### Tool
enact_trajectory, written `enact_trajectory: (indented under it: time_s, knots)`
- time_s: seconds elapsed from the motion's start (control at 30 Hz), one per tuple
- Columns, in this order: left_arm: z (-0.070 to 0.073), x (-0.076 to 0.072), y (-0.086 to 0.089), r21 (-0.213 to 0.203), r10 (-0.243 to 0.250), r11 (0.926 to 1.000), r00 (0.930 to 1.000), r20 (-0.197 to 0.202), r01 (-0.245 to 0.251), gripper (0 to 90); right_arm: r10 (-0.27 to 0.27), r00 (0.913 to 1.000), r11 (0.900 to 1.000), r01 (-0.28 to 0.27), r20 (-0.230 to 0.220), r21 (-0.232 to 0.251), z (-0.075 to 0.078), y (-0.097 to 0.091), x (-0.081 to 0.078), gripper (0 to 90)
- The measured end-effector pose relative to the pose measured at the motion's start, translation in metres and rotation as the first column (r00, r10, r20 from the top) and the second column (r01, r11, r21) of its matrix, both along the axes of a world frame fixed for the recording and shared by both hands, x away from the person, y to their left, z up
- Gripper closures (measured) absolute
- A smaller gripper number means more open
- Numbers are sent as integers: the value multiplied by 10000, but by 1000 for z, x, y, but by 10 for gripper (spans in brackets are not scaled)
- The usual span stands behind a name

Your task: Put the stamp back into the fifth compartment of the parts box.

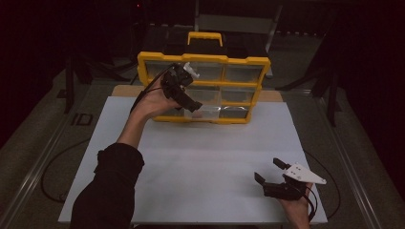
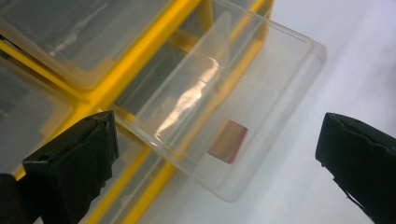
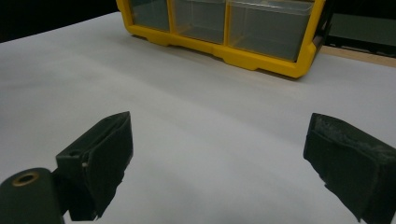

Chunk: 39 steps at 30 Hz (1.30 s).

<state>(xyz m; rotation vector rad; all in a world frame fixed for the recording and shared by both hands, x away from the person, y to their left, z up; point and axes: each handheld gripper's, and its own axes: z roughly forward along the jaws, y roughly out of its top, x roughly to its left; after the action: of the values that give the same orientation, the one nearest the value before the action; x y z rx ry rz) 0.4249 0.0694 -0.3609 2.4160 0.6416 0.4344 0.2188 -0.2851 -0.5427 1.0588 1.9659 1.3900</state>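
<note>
While over the drawer (image 2: pixel 219 107), left tool (image 2: pixel 217 154) wide open (empty)

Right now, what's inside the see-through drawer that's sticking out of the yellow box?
Inside the pulled-out clear drawer lies one small flat brownish rectangle. Its back end is still within the yellow organizer, where glare blurs things.

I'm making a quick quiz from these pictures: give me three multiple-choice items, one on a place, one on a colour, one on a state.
1. Where does the small flat piece lie?
A in the pulled-out clear drawer
B on the white table
C between the right tool's jaws

2. What colour is the drawer cabinet's frame?
A red
B yellow
C blue

3. How do the left tool's jaws stand?
A shut on the drawer
B shut on nothing
C open

A: it rests on the drawer floor.
B: yellow bars ring the drawers.
C: jaws stand wide apart.
</note>
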Motion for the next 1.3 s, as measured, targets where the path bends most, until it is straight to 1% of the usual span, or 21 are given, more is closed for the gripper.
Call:
enact_trajectory:
  time_s: [0.17,0.2,0.27,0.3,0.37,0.43,0.63,0.67,0.7,0.73,0.8,0.87,0.9,0.93,0.97,1.0,1.03,1.07,1.13,1.2,1.3]
  knots:
    - [-3,-8,1,135,-25,9999,10000,32,24,3,3,10000,10000,-3,-14,-17,0,0,0,83]
    - [-5,-12,3,108,35,9999,9999,117,-37,3,4,10000,10000,-4,-2,-24,0,0,0,83]
    - [-7,-16,6,39,49,10000,9999,164,-50,3,0,10000,10000,0,-10,-14,0,0,0,83]
    - [-7,-16,6,39,49,10000,9999,164,-50,3,-3,10000,10000,3,-18,-9,0,0,0,83]
    - [-12,-24,12,-12,70,10000,9998,181,-70,3,8,10000,10000,-8,-48,-10,0,1,0,83]
    - [-15,-27,15,22,21,10000,9998,173,-21,3,0,10000,10000,0,-61,-44,-1,1,0,83]
    - [-23,-35,24,-64,129,9999,9995,292,-127,3,29,10000,10000,-29,-58,-14,-1,2,0,83]
    - [-29,-39,28,-48,171,9998,9993,323,-169,3,33,10000,10000,-33,-43,-22,-1,2,0,83]
    - [-29,-39,28,-48,171,9998,9993,323,-169,3,33,10000,10000,-33,-43,-22,-1,2,0,83]
    - [-34,-42,31,-37,190,9998,9992,348,-189,3,10,10000,10000,-10,-50,-25,-1,2,0,82]
    - [-36,-43,32,0,219,9998,9991,368,-220,3,16,10000,10000,-16,-54,-44,-1,2,0,83]
    - [-42,-47,35,-92,232,9997,9989,416,-229,3,27,10000,10000,-27,-58,-35,-1,2,0,82]
    - [-42,-47,35,-92,232,9997,9989,416,-229,3,27,10000,10000,-27,-58,-35,-1,2,0,82]
    - [-48,-51,38,-107,295,9995,9985,468,-290,3,29,10000,10000,-29,-57,-31,-1,2,0,83]
    - [-48,-51,38,-107,295,9995,9985,468,-290,3,29,10000,10000,-29,-57,-31,-1,2,0,83]
    - [-51,-52,40,-110,322,9994,9983,479,-317,3,22,10000,10000,-22,-58,-33,-1,2,0,82]
    - [-57,-55,43,-143,472,9988,9974,554,-464,3,24,10000,10000,-24,-60,-25,-1,2,0,83]
    - [-57,-55,43,-143,472,9988,9974,554,-464,3,28,10000,10000,-28,-59,-16,-1,2,0,83]
    - [-64,-57,46,-271,579,9980,9970,522,-566,3,31,10000,10000,-31,-57,-27,-1,2,0,82]
    - [-72,-60,51,-272,728,9971,9955,605,-712,3,32,10000,10000,-33,-55,-25,-1,2,0,82]
    - [-83,-65,60,-477,904,9950,9943,562,-877,3,80,10000,10000,-80,-47,7,-1,3,0,83]
